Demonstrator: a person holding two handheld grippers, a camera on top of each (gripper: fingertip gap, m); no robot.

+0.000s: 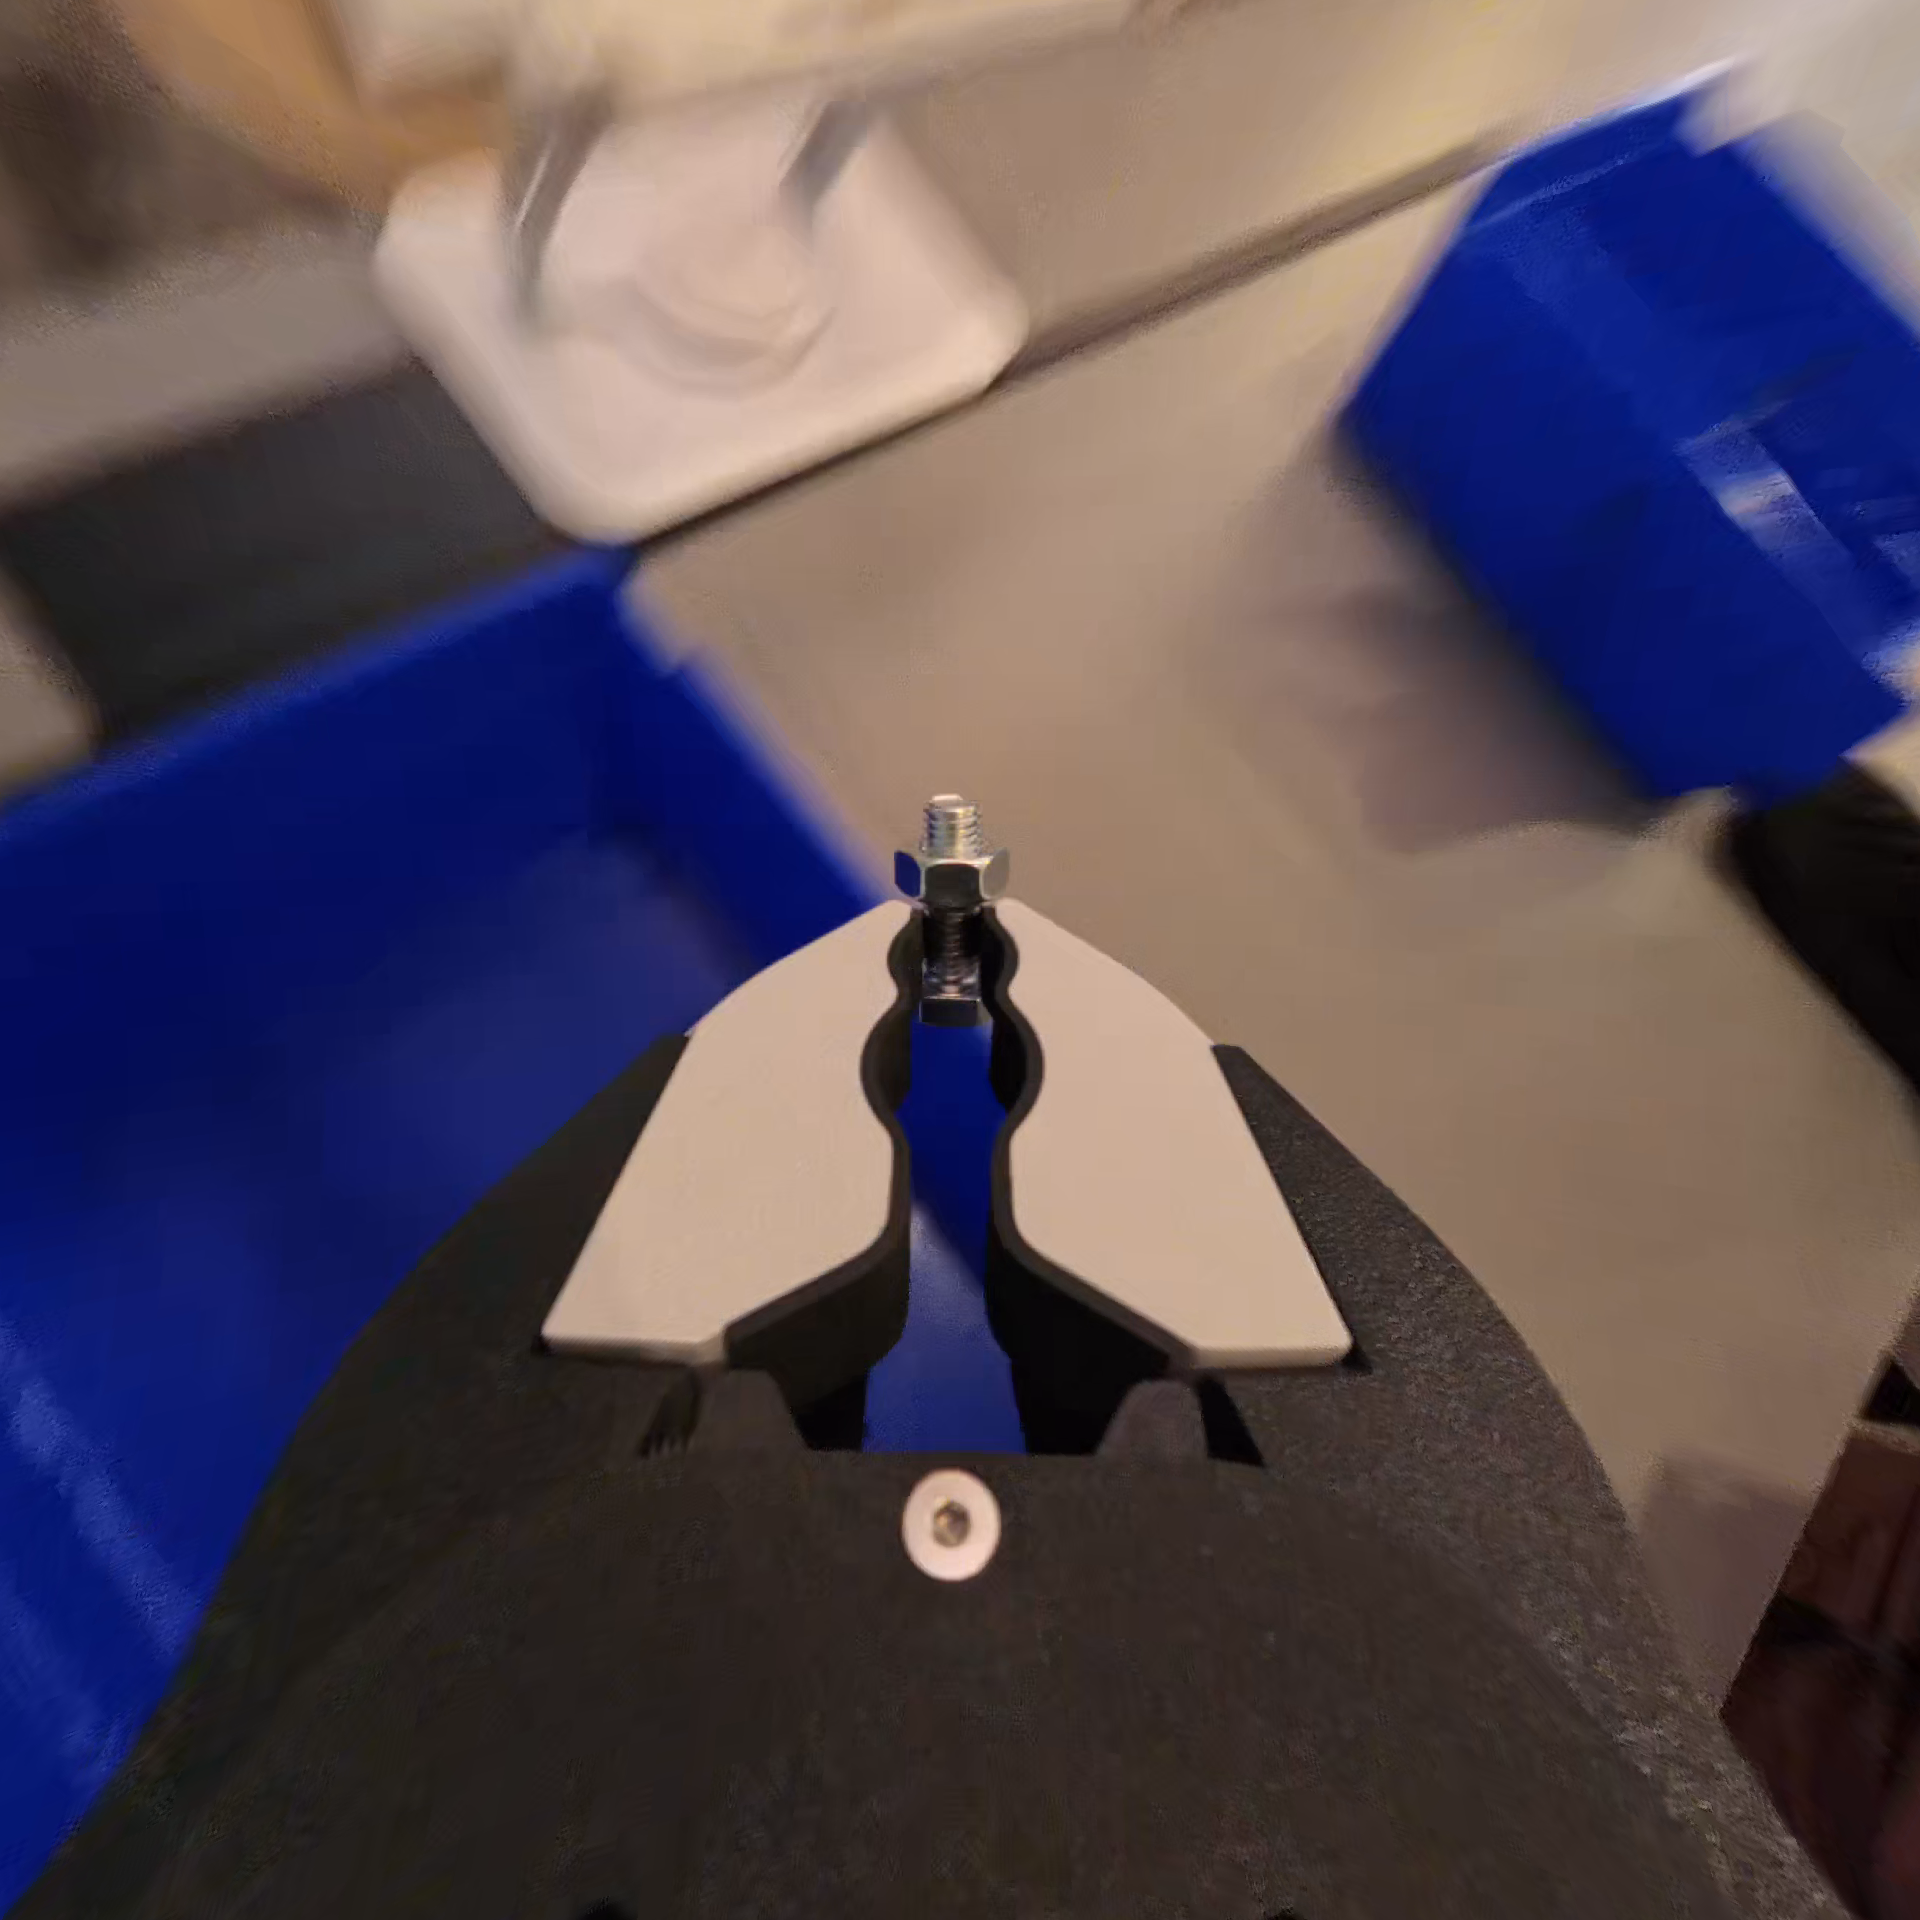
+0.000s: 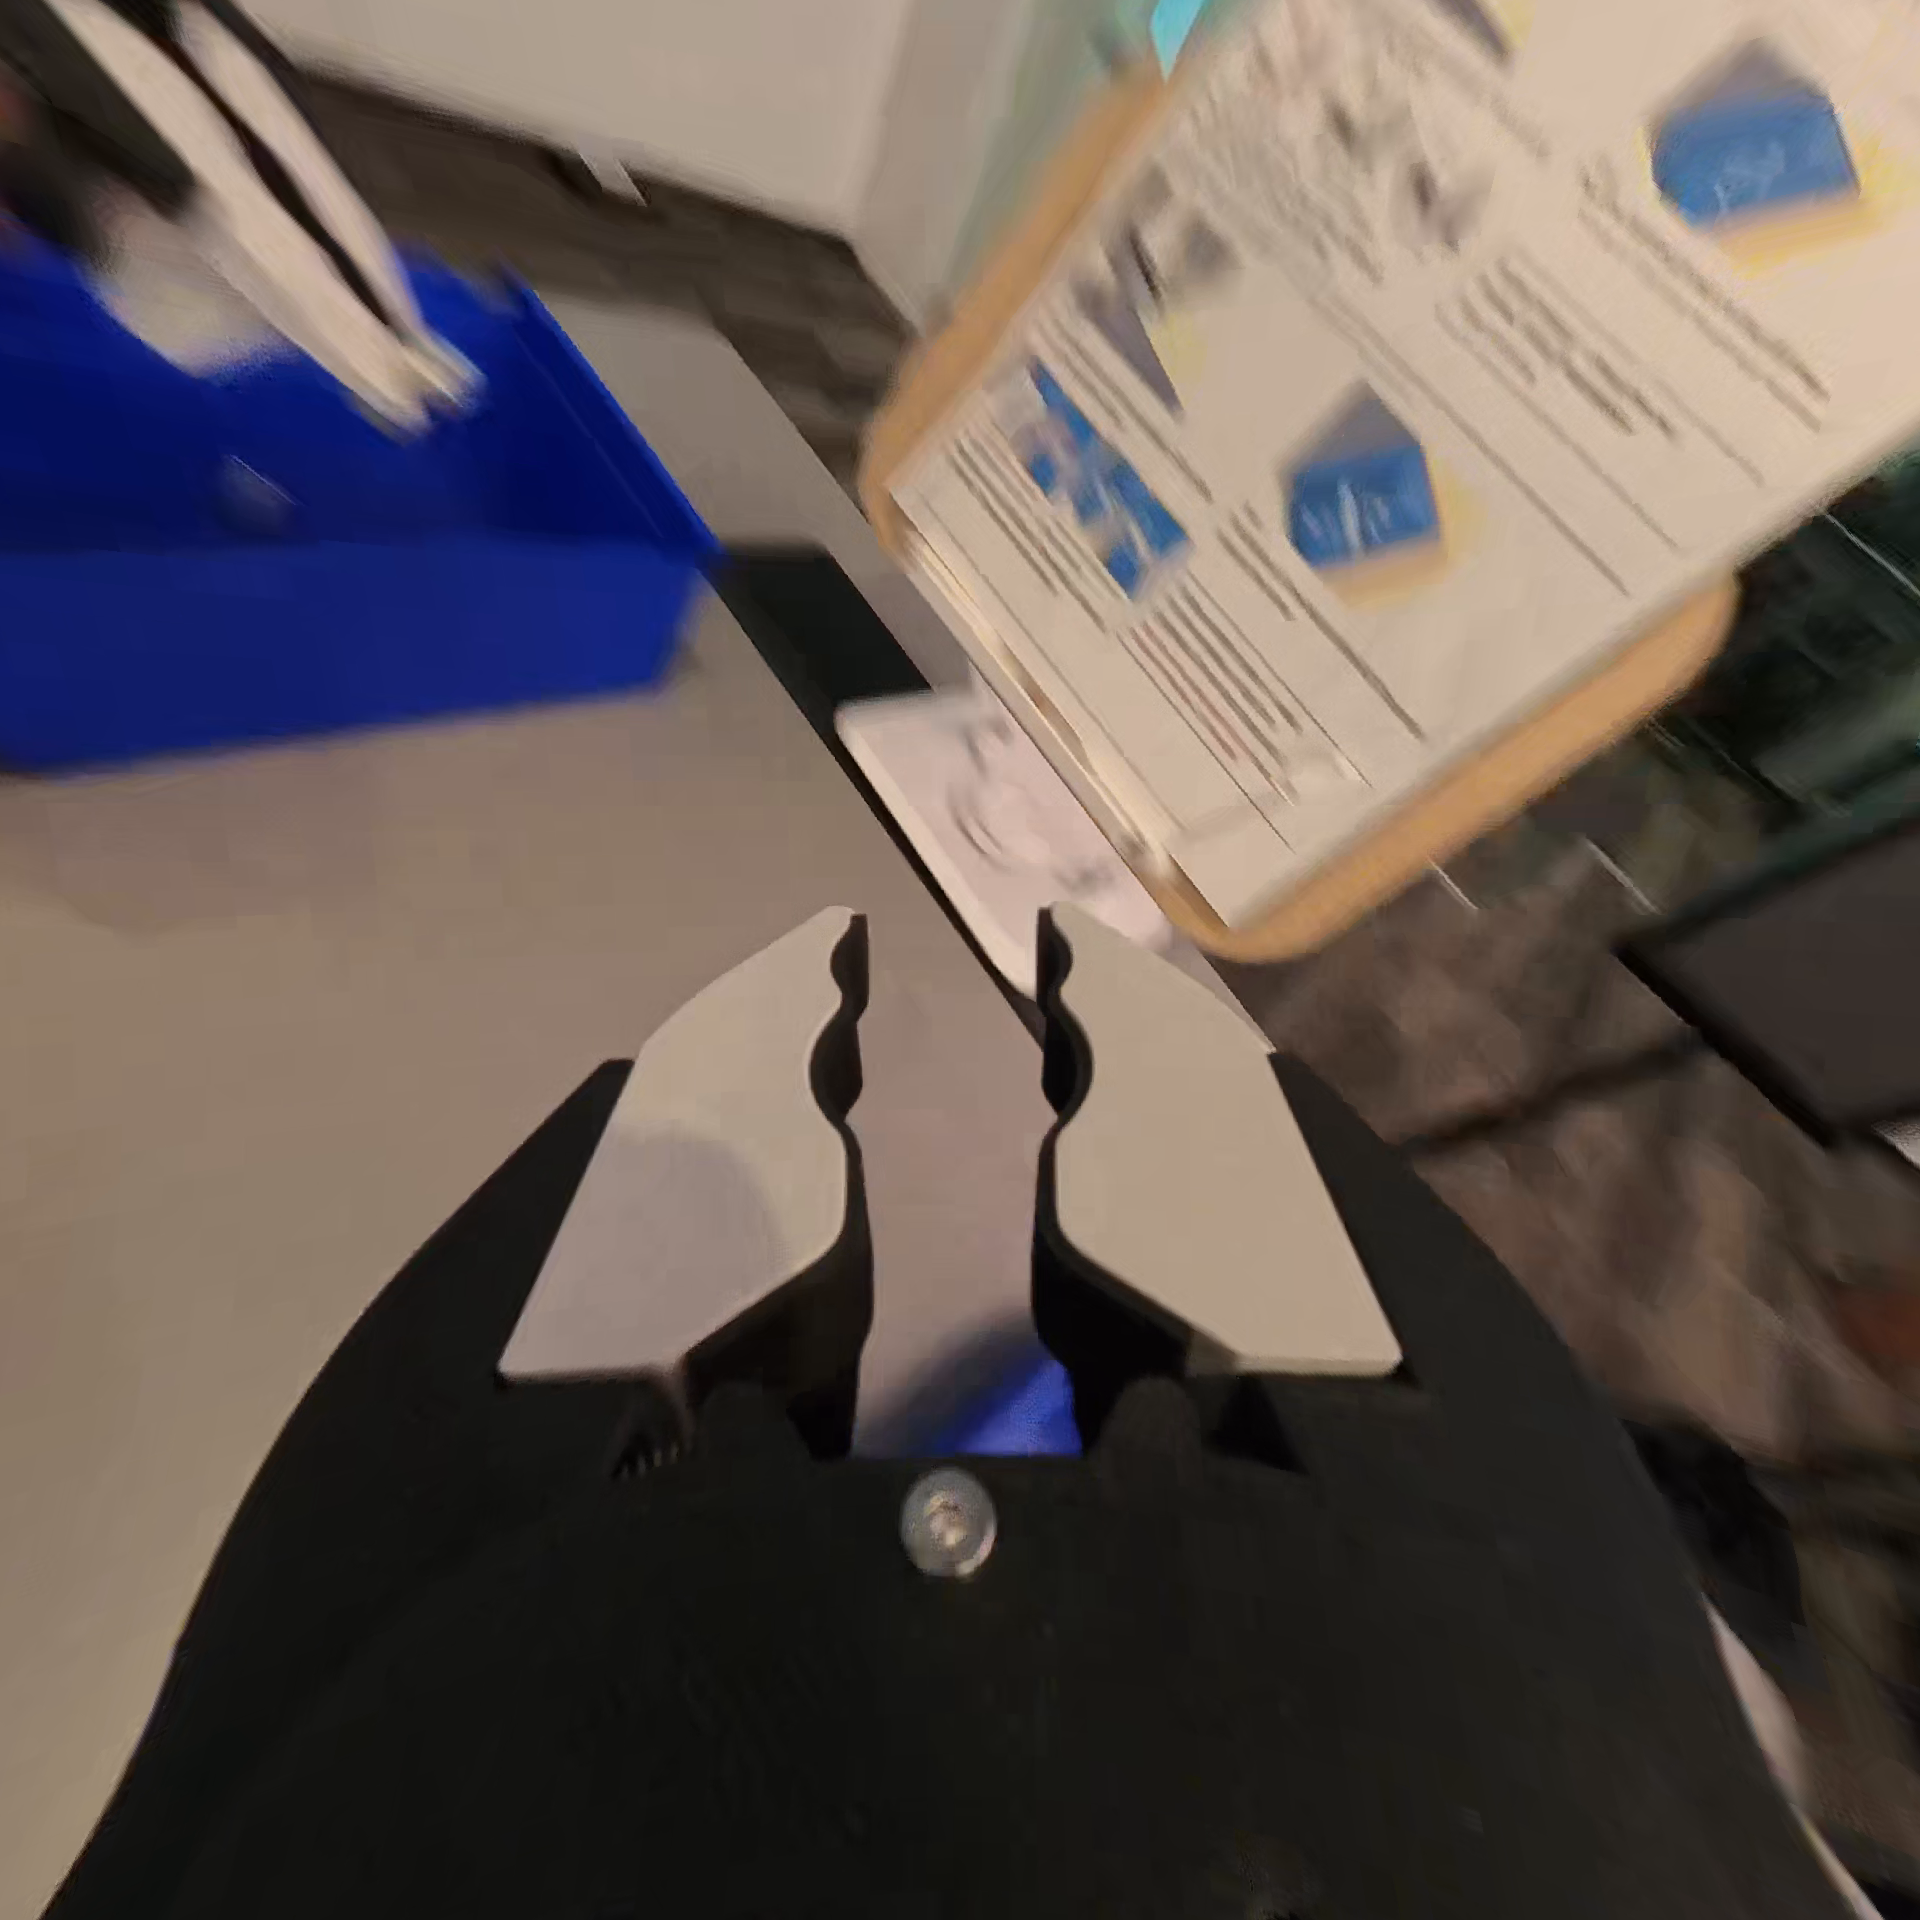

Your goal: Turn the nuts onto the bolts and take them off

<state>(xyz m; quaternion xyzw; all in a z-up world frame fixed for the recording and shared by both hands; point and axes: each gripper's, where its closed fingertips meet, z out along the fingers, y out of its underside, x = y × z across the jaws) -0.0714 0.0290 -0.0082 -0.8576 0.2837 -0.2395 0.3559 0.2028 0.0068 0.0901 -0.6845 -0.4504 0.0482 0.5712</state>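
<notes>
left gripper [image 1: 951, 914] pinches a bolt [image 1: 948, 961], nut [image 1: 951, 868] just past its tips

small, stiff, slippery steel: take the nut by its flats; right gripper [image 2: 951, 940] narrowly parted, empty.

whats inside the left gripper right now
A bolt with a nut threaded on it, sticking out past the left gripper tips. The shank between the fingers is mostly covered; the head shows lower in the gap.
</notes>
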